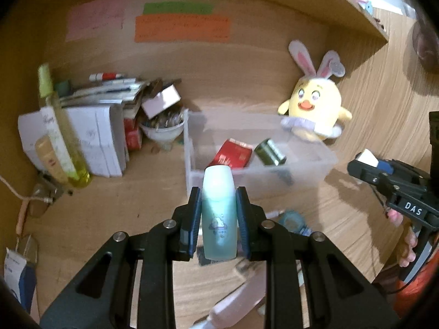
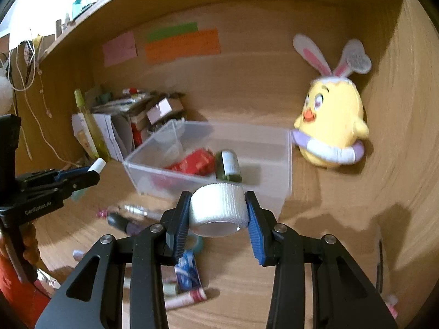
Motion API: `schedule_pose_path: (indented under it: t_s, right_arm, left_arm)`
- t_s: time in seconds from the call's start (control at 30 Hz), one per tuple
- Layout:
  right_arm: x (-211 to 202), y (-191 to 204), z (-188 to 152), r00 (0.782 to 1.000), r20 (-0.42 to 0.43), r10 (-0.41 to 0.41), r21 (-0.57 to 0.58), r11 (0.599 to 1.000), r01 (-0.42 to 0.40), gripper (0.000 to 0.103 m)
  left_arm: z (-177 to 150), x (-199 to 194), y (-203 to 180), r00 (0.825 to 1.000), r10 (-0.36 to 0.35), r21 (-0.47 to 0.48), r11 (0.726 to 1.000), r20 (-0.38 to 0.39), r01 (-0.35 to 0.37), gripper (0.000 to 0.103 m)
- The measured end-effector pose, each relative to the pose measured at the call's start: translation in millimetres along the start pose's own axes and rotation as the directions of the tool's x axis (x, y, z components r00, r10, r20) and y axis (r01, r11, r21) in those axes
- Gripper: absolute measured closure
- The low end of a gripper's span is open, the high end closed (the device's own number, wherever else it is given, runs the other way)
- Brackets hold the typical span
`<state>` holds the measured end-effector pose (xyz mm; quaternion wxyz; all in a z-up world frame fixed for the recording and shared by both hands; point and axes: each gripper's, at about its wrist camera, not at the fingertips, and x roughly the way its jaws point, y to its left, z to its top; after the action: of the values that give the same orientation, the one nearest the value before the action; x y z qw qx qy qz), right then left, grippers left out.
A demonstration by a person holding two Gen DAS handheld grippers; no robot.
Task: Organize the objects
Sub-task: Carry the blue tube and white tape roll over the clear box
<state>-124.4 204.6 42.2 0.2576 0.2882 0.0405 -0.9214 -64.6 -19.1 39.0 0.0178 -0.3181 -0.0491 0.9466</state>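
My left gripper (image 1: 218,200) is shut on a small teal bottle with a pale cap (image 1: 219,213), held upright above the wooden desk. My right gripper (image 2: 218,205) is shut on a white roll of bandage tape (image 2: 218,209). Both hang in front of a clear plastic bin (image 1: 310,164) (image 2: 153,164) that holds a red box (image 1: 231,155) (image 2: 194,161) and a dark green can (image 1: 270,152) (image 2: 229,166). The right gripper also shows at the right edge of the left wrist view (image 1: 365,161); the left gripper shows at the left of the right wrist view (image 2: 93,170).
A yellow chick plush with bunny ears (image 1: 315,109) (image 2: 332,126) sits right of the bin. Stacked papers, boxes and a tall yellow bottle (image 1: 59,134) crowd the back left corner. Small tubes and a tape roll (image 2: 186,271) lie on the desk below the grippers. A shelf runs overhead.
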Motion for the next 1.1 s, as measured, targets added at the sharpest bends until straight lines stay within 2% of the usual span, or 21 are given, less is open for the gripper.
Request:
schedule_pose_path:
  t_s: [0.27, 0.53, 0.9, 1.1]
  right_arm:
    - [14, -2, 27, 0.999, 0.04, 0.003, -0.019, 1.0, -0.002, 0.068]
    - [42, -12, 47, 0.999, 0.032, -0.027, -0.033, 0.999, 0.028, 0.068]
    - [87, -27, 54, 0.999, -0.03, -0.046, -0.027, 0.999, 0.045, 0.068]
    - [108, -37, 46, 0.993, -0.083, -0.085, -0.01, 0.996, 0.084, 0.068]
  left_arm:
    - [30, 22, -3, 1.0, -0.021, -0.017, 1.0, 0.013, 0.021, 0.078]
    - [54, 48, -6, 0.999, -0.044, -0.033, 0.998, 0.008, 0.044, 0.078]
    - [74, 86, -10, 0.998, -0.048, -0.04, 0.998, -0.035, 0.047, 0.078]
    - [77, 115, -14, 0.995, -0.043, -0.046, 0.998, -0.095, 0.038, 0.078]
